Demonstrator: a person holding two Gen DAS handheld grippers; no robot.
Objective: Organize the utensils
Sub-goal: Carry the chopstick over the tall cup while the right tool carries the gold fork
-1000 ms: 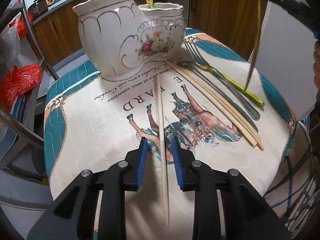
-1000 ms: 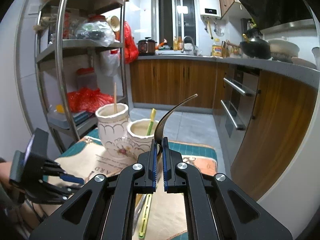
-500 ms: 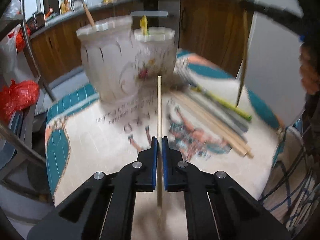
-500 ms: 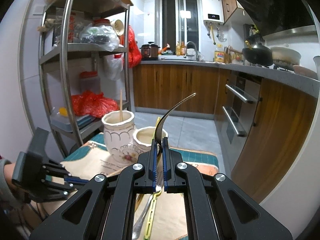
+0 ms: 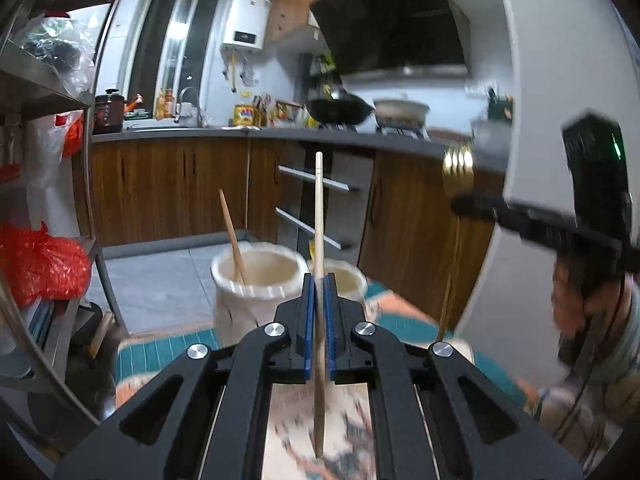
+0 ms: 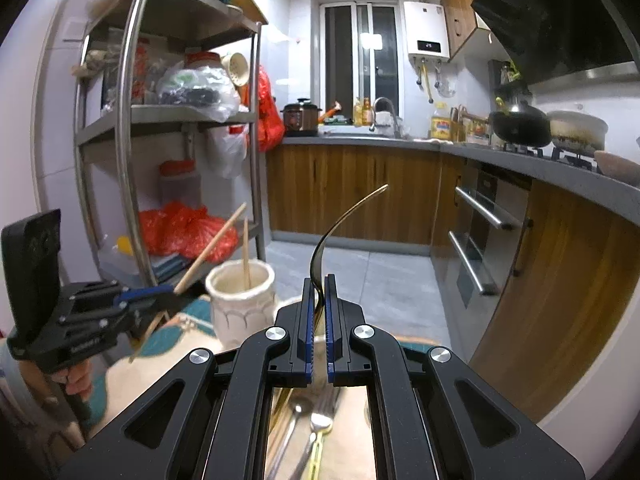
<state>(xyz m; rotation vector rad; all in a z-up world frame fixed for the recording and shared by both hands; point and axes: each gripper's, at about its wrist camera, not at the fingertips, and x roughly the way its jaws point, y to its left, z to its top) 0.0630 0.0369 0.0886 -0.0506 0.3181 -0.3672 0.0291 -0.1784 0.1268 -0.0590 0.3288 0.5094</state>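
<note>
Left hand-held gripper (image 5: 318, 300) clamped on chopstick (image 5: 319, 216); right hand-held gripper (image 6: 319, 300) pinching fork (image 6: 340, 224).

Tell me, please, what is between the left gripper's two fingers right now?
A wooden chopstick, clamped nearly upright by the left gripper; the left wrist view shows it.

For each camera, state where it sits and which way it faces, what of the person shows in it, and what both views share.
Left wrist: sits on the left gripper, looking along its fingers, shut on a chopstick, toward the white holder and kitchen counter; the right gripper with its fork and the hand holding it show at right.
Right wrist: sits on the right gripper, shut on the fork, facing the counter and shelf rack; the left gripper and hand show at left.
Shared: holder, chopstick, both grippers.
</note>
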